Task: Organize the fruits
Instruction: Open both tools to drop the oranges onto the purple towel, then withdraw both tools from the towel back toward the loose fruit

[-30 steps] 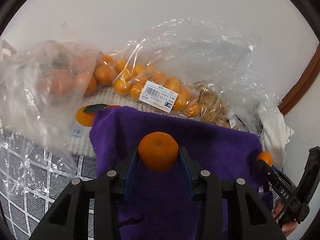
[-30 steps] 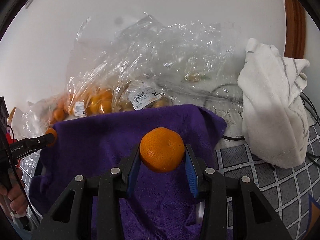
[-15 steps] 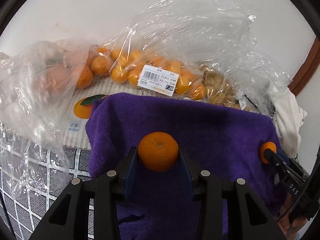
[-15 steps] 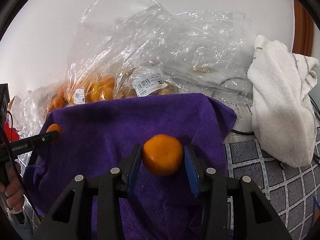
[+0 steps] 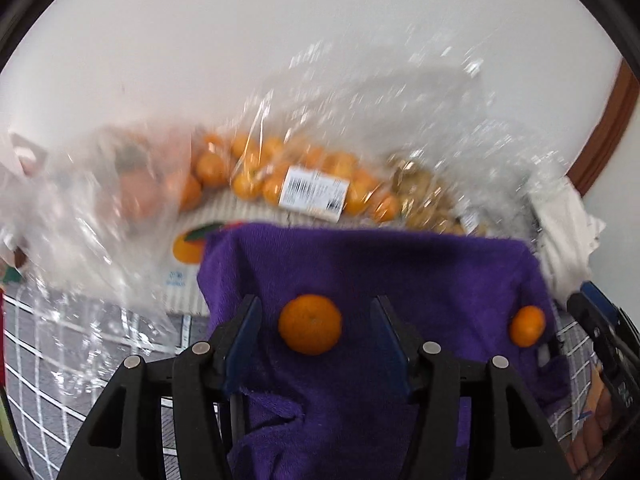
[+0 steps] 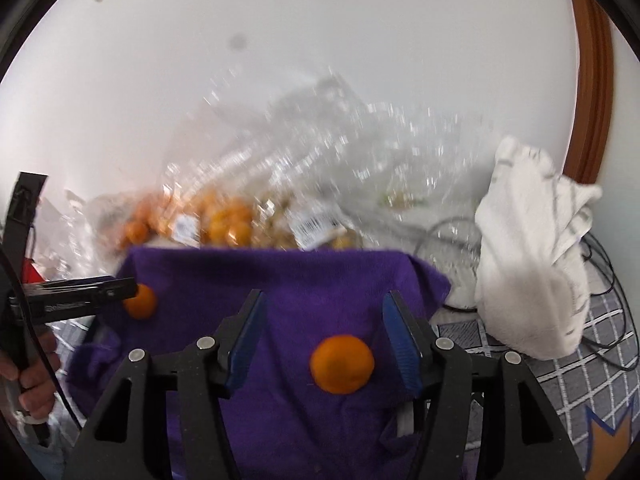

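Mandarin (image 5: 310, 324) on purple towel (image 5: 400, 272) centred between my wide left claw (image 5: 316, 316), untouched, second mandarin (image 6: 342, 364) toward three o'clock within my wide right claw (image 6: 325, 320), untouched.

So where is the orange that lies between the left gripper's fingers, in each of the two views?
Left wrist view: the orange lies low in the centre, on the purple towel.
Right wrist view: the same orange is at the left, at the tip of the left gripper.
Shared landmark: the purple towel.
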`<action>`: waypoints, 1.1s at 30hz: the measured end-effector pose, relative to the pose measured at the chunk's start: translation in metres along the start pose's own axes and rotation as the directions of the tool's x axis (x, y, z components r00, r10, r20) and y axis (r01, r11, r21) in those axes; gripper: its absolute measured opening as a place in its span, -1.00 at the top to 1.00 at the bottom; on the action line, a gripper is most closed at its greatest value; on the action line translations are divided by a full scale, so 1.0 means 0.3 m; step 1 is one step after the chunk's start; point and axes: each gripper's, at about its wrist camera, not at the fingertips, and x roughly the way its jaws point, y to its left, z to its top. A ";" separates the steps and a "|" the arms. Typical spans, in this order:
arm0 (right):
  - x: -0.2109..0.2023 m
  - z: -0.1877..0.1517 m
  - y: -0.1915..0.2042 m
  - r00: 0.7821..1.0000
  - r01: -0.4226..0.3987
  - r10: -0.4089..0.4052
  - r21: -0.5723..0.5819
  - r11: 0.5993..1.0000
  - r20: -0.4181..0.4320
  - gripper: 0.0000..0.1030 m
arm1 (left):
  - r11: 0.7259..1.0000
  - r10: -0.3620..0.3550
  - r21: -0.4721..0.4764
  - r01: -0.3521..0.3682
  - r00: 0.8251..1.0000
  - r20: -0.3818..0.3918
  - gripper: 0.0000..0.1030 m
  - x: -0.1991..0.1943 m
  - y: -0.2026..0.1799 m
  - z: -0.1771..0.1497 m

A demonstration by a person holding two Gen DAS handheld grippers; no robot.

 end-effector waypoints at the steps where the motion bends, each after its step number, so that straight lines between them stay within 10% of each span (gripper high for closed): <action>1: -0.041 -0.001 0.012 1.000 0.007 -0.007 -0.012 1.000 0.013 -0.24 | 1.000 0.001 0.004 -0.001 1.000 0.025 -0.06 -0.032 -0.008 0.003; 16: -0.504 -0.226 0.011 0.997 0.055 -0.051 -0.090 0.994 0.052 -0.34 | 0.998 -0.002 0.061 -0.012 0.974 0.225 -0.06 -0.436 -0.066 -0.079; 33: -0.533 -0.445 -0.005 0.998 -0.062 0.062 0.003 0.998 -0.025 -0.34 | 0.999 0.035 -0.030 -0.033 0.997 0.076 -0.06 -0.445 0.106 -0.572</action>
